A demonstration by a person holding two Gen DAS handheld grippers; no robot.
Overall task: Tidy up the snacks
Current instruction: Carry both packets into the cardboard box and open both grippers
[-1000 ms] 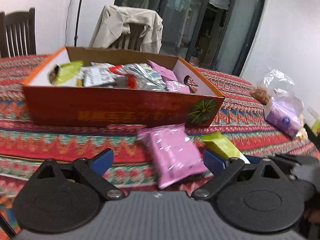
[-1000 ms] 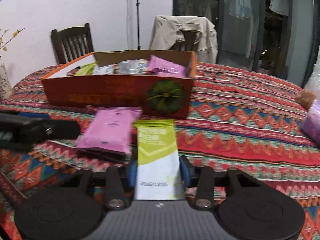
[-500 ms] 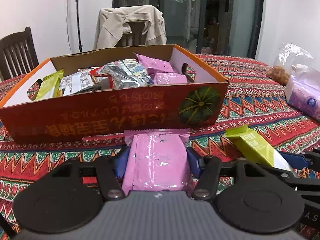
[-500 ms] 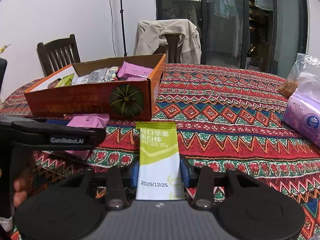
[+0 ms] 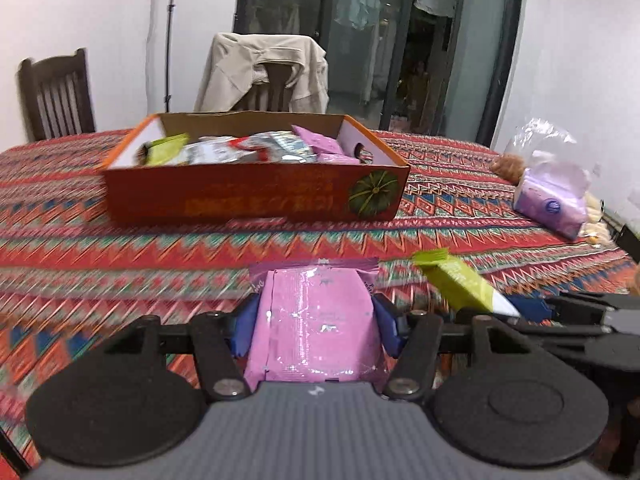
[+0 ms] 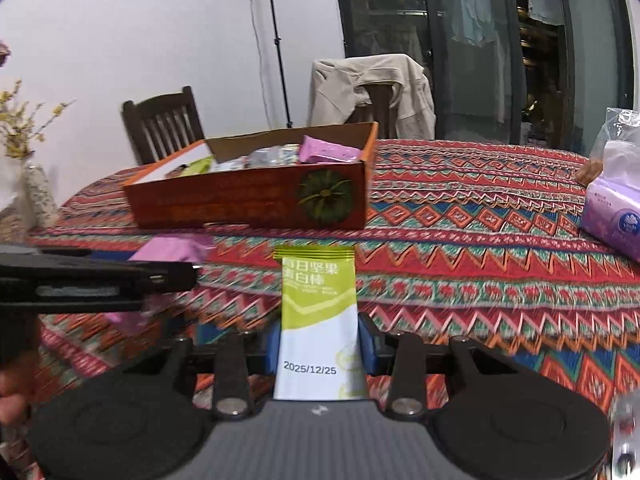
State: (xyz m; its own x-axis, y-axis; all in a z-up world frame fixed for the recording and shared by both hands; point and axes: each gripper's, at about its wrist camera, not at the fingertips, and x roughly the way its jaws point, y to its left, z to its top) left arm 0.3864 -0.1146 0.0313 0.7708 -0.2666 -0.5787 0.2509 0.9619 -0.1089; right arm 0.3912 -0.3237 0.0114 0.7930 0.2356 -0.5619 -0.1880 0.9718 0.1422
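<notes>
My left gripper (image 5: 314, 322) is shut on a pink snack packet (image 5: 316, 328), lifted above the patterned tablecloth. My right gripper (image 6: 319, 346) is shut on a green and white snack bar packet (image 6: 318, 320), also held off the table. Each gripper shows in the other's view: the right one with its green packet (image 5: 460, 284) at the lower right of the left wrist view, the left one with its pink packet (image 6: 172, 248) at the left of the right wrist view. An orange cardboard box (image 5: 256, 196) (image 6: 248, 200) holding several snack packets sits farther back on the table.
A purple tissue pack (image 5: 550, 208) (image 6: 612, 216) and a clear bag lie at the table's right. Two chairs stand behind the table, one draped with a beige jacket (image 5: 264, 72). A vase with yellow flowers (image 6: 36, 196) stands at the far left. A hand (image 6: 14, 396) shows at the left edge.
The left gripper closed on the pink packet and lifted it back from the box. The right gripper, holding the green packet, also drew back from the box.
</notes>
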